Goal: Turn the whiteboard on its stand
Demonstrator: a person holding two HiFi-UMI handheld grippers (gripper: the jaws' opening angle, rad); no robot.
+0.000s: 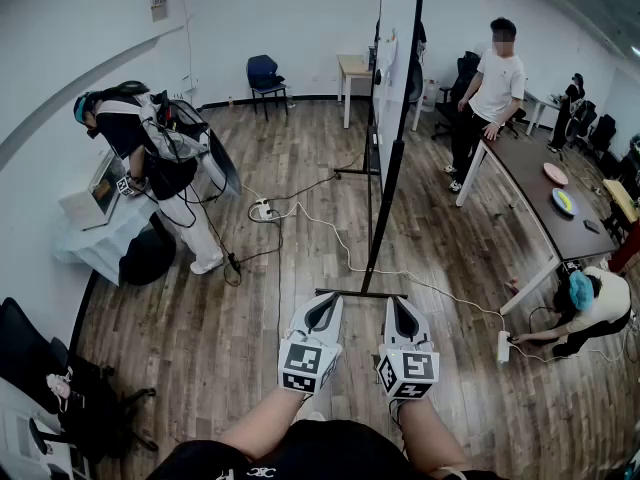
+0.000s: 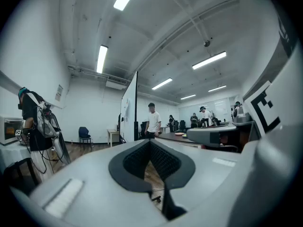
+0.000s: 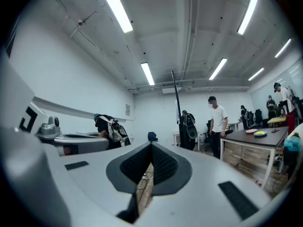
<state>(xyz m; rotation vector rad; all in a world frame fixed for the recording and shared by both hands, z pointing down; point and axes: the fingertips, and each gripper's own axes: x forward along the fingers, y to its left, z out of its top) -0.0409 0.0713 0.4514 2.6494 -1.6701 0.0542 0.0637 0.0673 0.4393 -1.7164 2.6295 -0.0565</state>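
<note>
The whiteboard [image 1: 388, 98] stands upright on its black stand, seen almost edge-on in the middle of the room. Its near foot bar [image 1: 360, 293] lies on the wood floor just beyond my grippers. In the head view my left gripper [image 1: 325, 301] and right gripper [image 1: 397, 304] are side by side, low and pointing at that foot, apart from it. Both are shut with nothing between the pads. The left gripper view shows its shut tips [image 2: 150, 142] and the whiteboard [image 2: 129, 110] farther off. The right gripper view shows its shut tips [image 3: 152, 145] and the board's edge [image 3: 176, 103].
A person with a backpack [image 1: 150, 148] bends over a covered table at the left. Another person [image 1: 490, 83] stands by a long dark table [image 1: 535, 183] at the right, and a third [image 1: 590, 308] crouches near a power strip [image 1: 503, 346]. Cables [image 1: 330, 230] cross the floor.
</note>
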